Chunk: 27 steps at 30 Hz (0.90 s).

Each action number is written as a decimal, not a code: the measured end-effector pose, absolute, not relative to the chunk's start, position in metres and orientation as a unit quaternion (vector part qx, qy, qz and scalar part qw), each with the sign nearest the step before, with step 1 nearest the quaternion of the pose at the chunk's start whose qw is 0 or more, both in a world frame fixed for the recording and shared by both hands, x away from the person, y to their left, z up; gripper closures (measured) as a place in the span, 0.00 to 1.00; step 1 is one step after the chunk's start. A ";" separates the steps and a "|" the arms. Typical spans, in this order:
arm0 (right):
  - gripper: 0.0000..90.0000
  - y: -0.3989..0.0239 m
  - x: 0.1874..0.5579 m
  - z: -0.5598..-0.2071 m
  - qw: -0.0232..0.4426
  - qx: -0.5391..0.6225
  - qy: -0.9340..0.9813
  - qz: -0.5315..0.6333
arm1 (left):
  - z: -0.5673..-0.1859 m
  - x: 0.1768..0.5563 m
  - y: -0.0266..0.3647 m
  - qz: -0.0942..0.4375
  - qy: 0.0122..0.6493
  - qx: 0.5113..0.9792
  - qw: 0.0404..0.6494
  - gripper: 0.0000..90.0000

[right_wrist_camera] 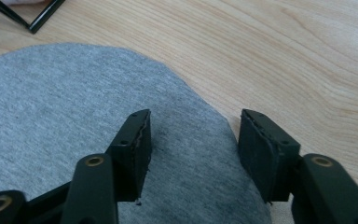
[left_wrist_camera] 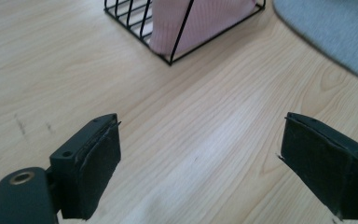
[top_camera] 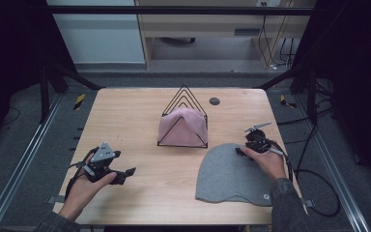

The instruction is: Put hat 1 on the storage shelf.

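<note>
light wooden table (top_camera: 140, 121), square-cornered, near edge cut off by the bottom of the high view. grey beanie (top_camera: 229, 176) flat on the table's right front part, rounded crown pointing away toward the rack, long axis running near to far, opening toward the person; far rim partly hidden under the right hand. black wire rack (top_camera: 183, 116) at table centre, triangular, upright, with a pink beanie (top_camera: 183, 126) inside, lower part masked by wires. left gripper (top_camera: 124, 175) low over bare wood at front left, jaws spread wide, nothing between. right gripper (right_wrist_camera: 193, 149) over the grey beanie's edge, jaws partly apart straddling the fabric, pads not pressing it; contact of the tips with the cloth hard to make out. small dark round disc (top_camera: 214, 101) near the far edge, too small to identify.
</note>
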State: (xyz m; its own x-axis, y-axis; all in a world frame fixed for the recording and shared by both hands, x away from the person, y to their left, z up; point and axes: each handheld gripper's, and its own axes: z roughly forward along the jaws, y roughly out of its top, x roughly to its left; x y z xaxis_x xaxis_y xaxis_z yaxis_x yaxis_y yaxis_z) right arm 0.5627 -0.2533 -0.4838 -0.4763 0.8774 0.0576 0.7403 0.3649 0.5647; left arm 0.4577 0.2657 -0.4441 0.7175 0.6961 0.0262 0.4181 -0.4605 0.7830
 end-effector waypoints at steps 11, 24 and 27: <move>0.93 -0.250 0.551 -0.478 0.120 0.465 0.832 0.279 | -0.454 0.457 0.271 0.167 0.350 0.836 0.389 0.13; 0.94 -0.234 0.505 -0.428 0.146 0.390 0.833 0.365 | -0.460 0.461 0.274 0.128 0.357 0.835 0.398 0.09; 0.94 -0.227 0.491 -0.415 0.149 0.370 0.835 0.379 | -0.461 0.462 0.272 0.125 0.357 0.837 0.396 0.09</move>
